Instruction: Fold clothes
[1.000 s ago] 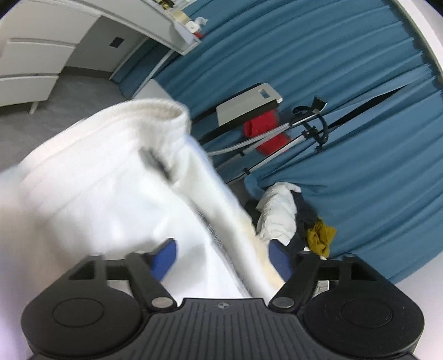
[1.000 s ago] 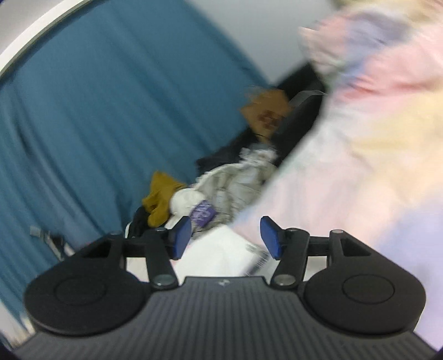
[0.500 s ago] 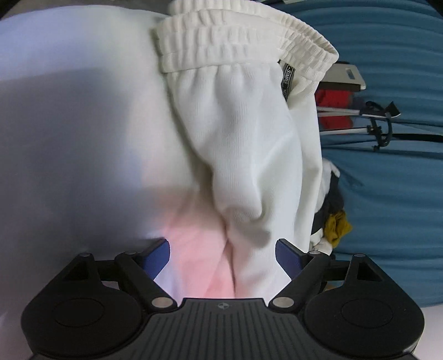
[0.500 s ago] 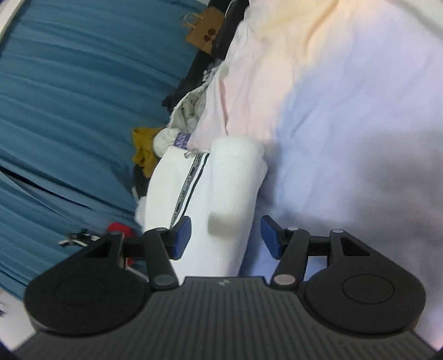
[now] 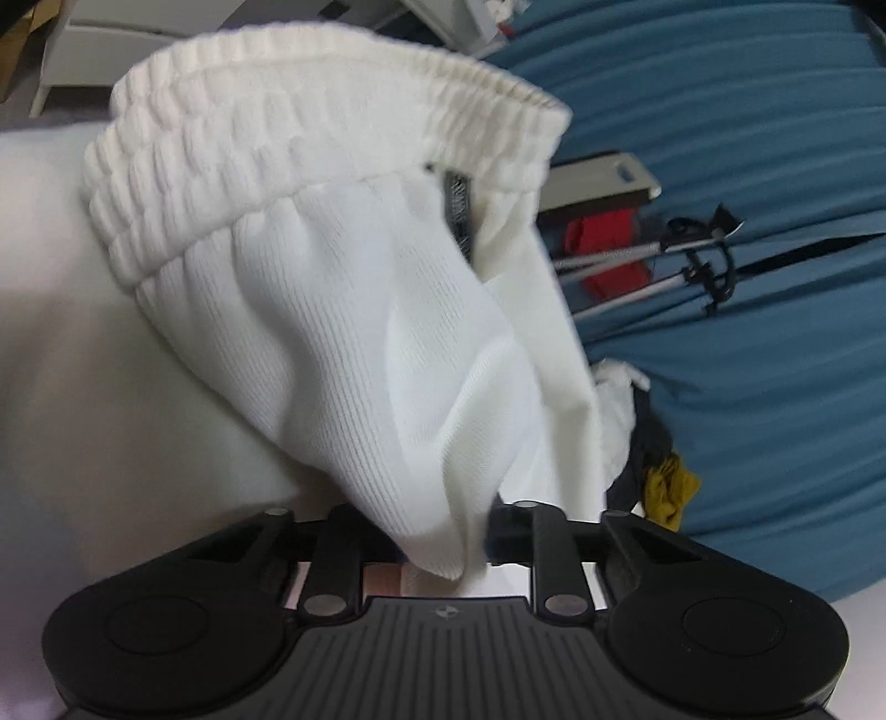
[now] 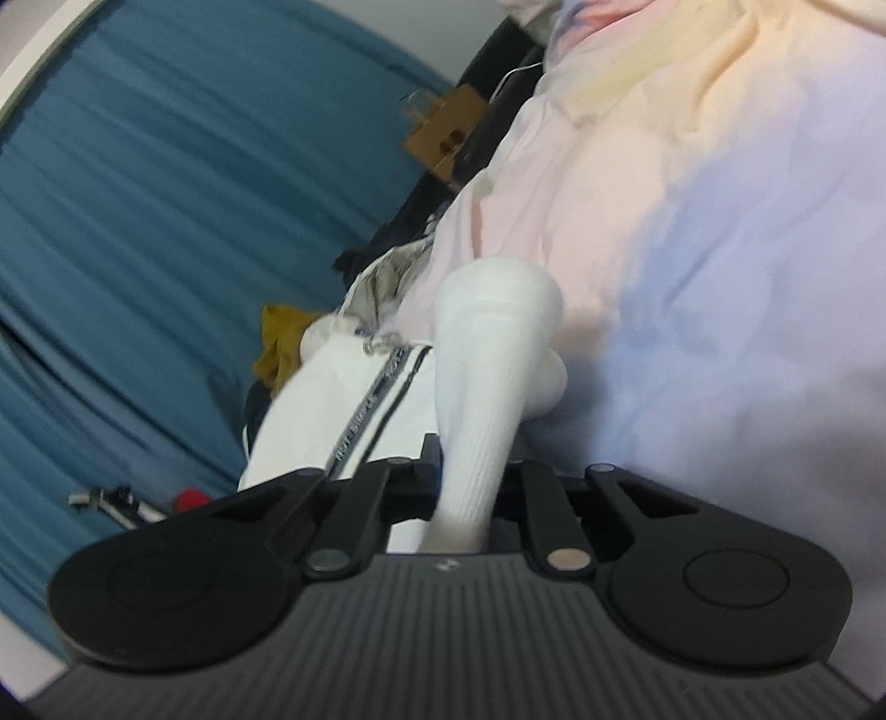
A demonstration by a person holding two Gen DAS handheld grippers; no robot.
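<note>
White knit trousers (image 5: 360,332) with a ribbed elastic waistband (image 5: 266,138) lie bunched on a pastel bedsheet (image 5: 111,387). In the left wrist view my left gripper (image 5: 443,545) has a fold of this cloth between its jaws; they are closing and pinch it. In the right wrist view another rolled fold of the white trousers (image 6: 487,354) runs into my right gripper (image 6: 468,493), whose closing jaws squeeze it. A black-striped side band (image 6: 376,399) shows beside that fold. The cloth hides the pads of both grippers.
A blue curtain (image 5: 747,138) hangs behind the bed. A heap of other clothes, one mustard yellow (image 5: 670,487), lies at the bed's far edge. Beyond stand a tripod (image 5: 692,260), a red item (image 5: 603,260) and white drawers (image 5: 83,44). The pastel sheet (image 6: 720,277) spreads to the right.
Both grippers came down onto the bed. Their jaws, open on either side of the white cloth half a second ago, have closed on it.
</note>
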